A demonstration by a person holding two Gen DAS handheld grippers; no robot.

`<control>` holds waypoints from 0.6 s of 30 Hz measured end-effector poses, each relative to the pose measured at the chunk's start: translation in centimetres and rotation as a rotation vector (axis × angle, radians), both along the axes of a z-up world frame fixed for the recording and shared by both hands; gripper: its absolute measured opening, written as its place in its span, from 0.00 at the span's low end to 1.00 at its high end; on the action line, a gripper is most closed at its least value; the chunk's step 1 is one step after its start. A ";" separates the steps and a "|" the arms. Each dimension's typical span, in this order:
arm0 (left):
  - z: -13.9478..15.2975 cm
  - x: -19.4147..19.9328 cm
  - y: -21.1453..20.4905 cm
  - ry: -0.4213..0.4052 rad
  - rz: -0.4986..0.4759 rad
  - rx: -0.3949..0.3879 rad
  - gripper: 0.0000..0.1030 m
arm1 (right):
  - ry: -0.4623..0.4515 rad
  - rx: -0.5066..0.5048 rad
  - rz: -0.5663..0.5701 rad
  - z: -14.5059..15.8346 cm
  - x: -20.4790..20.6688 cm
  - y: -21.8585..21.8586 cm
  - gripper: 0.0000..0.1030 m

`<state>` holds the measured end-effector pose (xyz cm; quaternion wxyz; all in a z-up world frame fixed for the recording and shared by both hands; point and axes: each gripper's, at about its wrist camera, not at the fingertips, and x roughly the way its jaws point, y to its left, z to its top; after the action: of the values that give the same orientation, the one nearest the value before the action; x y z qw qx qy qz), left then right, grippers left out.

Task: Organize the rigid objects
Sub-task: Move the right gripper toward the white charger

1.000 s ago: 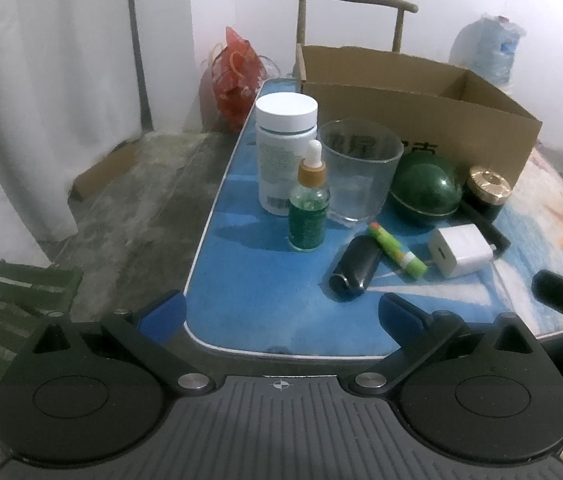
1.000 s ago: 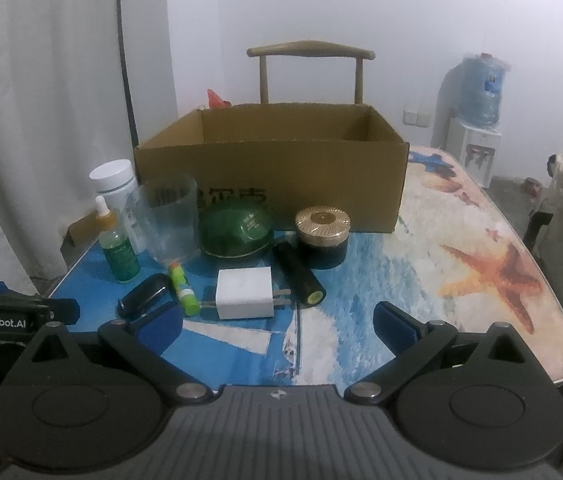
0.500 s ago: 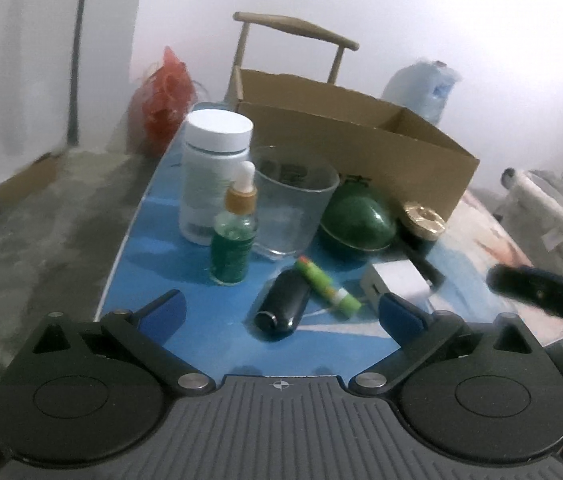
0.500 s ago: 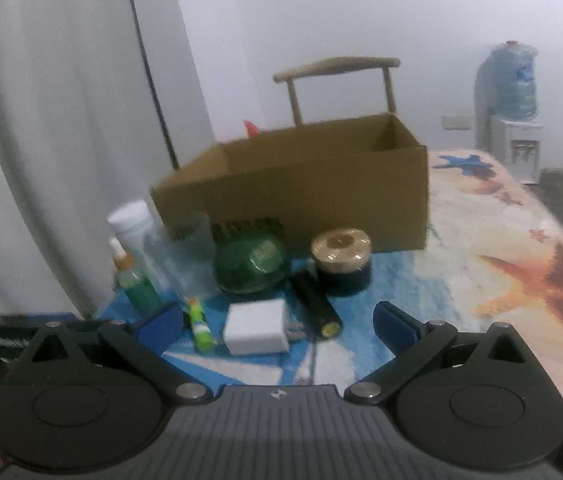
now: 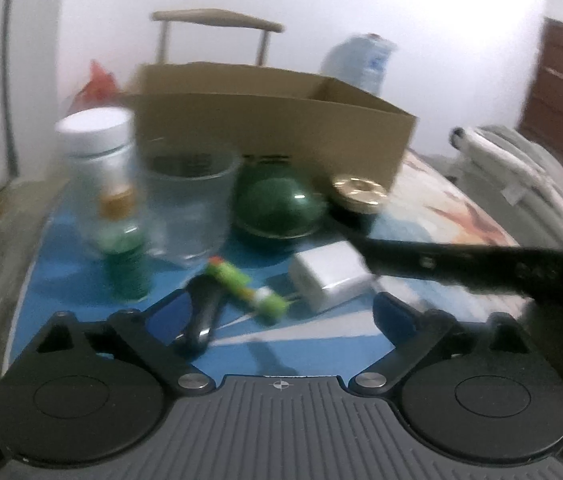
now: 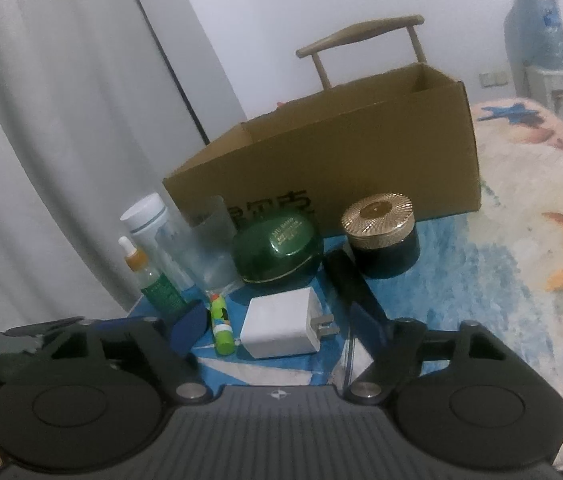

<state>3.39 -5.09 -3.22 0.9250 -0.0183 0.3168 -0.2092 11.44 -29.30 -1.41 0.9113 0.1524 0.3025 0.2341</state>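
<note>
Starting out, we see the cardboard box [image 6: 341,152] apparently empty; in front of it, untouched, stand the glass [image 6: 209,240], green case [image 6: 277,250], white charger [image 6: 281,328]. Both grippers, left gripper [image 5: 277,312] and right gripper [image 6: 277,324], are closing, holding nothing.

White walls [image 6: 321,0], curtain [image 6: 61,120] (wooden chair [image 6: 361,36])

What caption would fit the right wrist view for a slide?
Right gripper, closing, approaches a white charger among toiletries before a cardboard box.
</note>
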 end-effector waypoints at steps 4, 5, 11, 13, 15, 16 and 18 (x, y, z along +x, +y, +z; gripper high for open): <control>-0.4 0.9 -1.8 0.011 -0.072 0.018 0.72 | -0.009 0.032 0.031 0.1 0.8 -0.1 0.65; -0.5 1.1 -2.2 0.010 -0.083 0.026 0.71 | -0.013 0.033 0.040 0.1 1.0 0.0 0.64; -1.1 2.1 -3.9 0.022 -0.123 0.054 0.66 | 0.032 0.028 0.075 -0.7 2.1 0.7 0.54; -1.3 2.3 -4.3 0.029 -0.138 0.064 0.66 | 0.033 0.029 0.075 -0.8 2.2 0.7 0.53; -1.5 2.5 -4.6 0.038 -0.148 0.071 0.66 | 0.036 0.027 0.077 -0.8 2.3 0.8 0.53; -1.5 2.6 -4.8 0.040 -0.153 0.071 0.66 | 0.038 0.029 0.078 -0.8 2.3 0.7 0.53; -1.5 2.7 -5.2 0.038 -0.157 0.072 0.66 | 0.046 0.038 0.080 -0.8 2.2 0.6 0.53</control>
<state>6.06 -10.25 -4.73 0.8996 0.0359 0.3420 -0.2692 13.67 -28.74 -2.22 0.8910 0.1628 0.3248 0.2723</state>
